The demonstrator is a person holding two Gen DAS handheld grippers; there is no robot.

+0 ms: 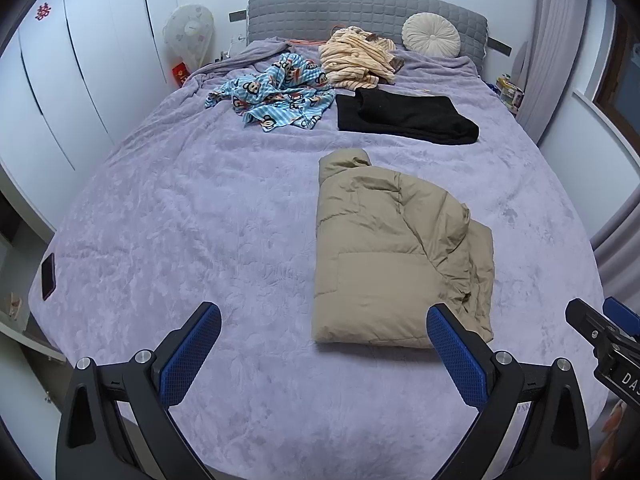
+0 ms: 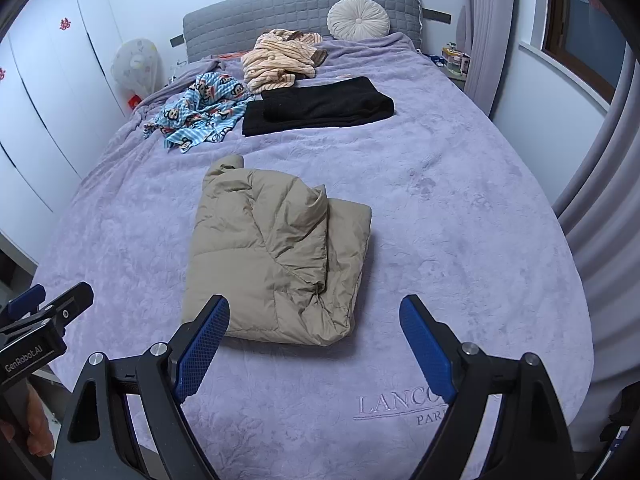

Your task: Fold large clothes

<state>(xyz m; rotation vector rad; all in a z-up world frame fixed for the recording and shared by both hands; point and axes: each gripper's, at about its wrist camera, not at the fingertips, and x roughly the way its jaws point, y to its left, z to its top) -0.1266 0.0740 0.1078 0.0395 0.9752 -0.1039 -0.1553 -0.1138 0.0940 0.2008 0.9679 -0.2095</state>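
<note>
A tan puffer jacket (image 1: 384, 248) lies folded into a thick block on the purple bed cover (image 1: 200, 220); it also shows in the right wrist view (image 2: 272, 256). My left gripper (image 1: 324, 344) is open and empty, held above the bed's front edge just short of the jacket. My right gripper (image 2: 316, 332) is open and empty, also just in front of the jacket's near edge. A folded black garment (image 1: 404, 118) lies behind the jacket, also in the right wrist view (image 2: 320, 106).
A crumpled blue cartoon-print garment (image 1: 276, 92) and a striped beige garment (image 1: 356, 60) lie near the grey headboard (image 1: 360, 8) with a round cushion (image 1: 431, 35). A phone (image 1: 48, 276) lies at the bed's left edge. White wardrobes stand left, curtains right.
</note>
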